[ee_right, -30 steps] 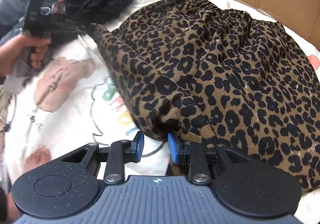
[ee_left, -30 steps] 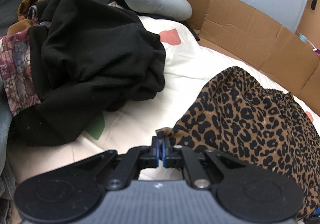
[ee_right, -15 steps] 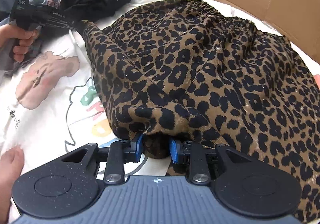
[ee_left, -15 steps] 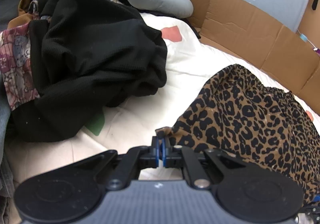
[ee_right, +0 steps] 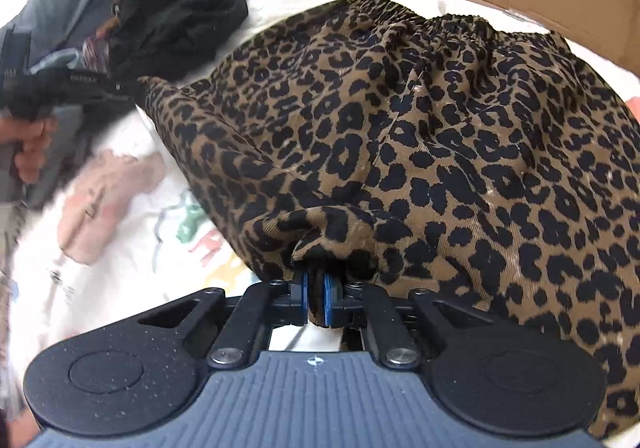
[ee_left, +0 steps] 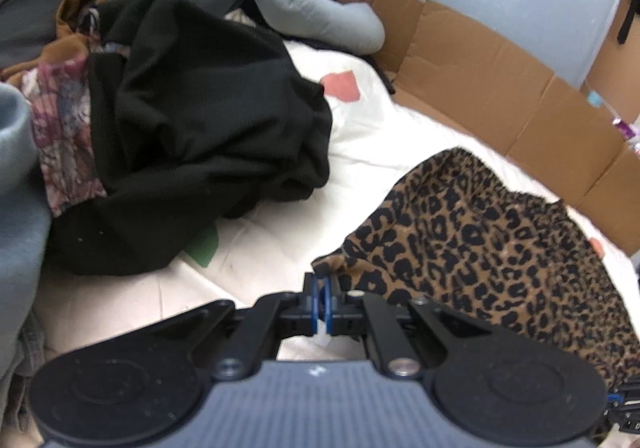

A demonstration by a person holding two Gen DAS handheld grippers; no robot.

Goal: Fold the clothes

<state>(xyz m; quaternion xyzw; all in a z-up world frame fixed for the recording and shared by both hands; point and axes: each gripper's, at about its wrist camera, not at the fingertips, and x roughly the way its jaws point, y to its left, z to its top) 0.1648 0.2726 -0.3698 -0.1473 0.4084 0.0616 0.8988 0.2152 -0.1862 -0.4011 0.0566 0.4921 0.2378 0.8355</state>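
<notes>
The leopard-print skirt (ee_right: 420,135) lies spread on the white bed sheet (ee_right: 120,232), its elastic waist towards twelve o'clock, so I can lift both hem corners for a fold. My right gripper (ee_right: 319,302) is closing its jaws on a bunched corner at six o'clock; my left gripper (ee_left: 322,302), clenched, pinches the other corner at ten. A black garment (ee_left: 192,151) sits aside at ten o'clock, by the cardboard (ee_left: 500,87)

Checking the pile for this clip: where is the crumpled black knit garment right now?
In the left wrist view the crumpled black knit garment lies upper left on the white printed bedsheet, against a maroon patterned cloth, apart from the leopard-print skirt to its right.
</notes>
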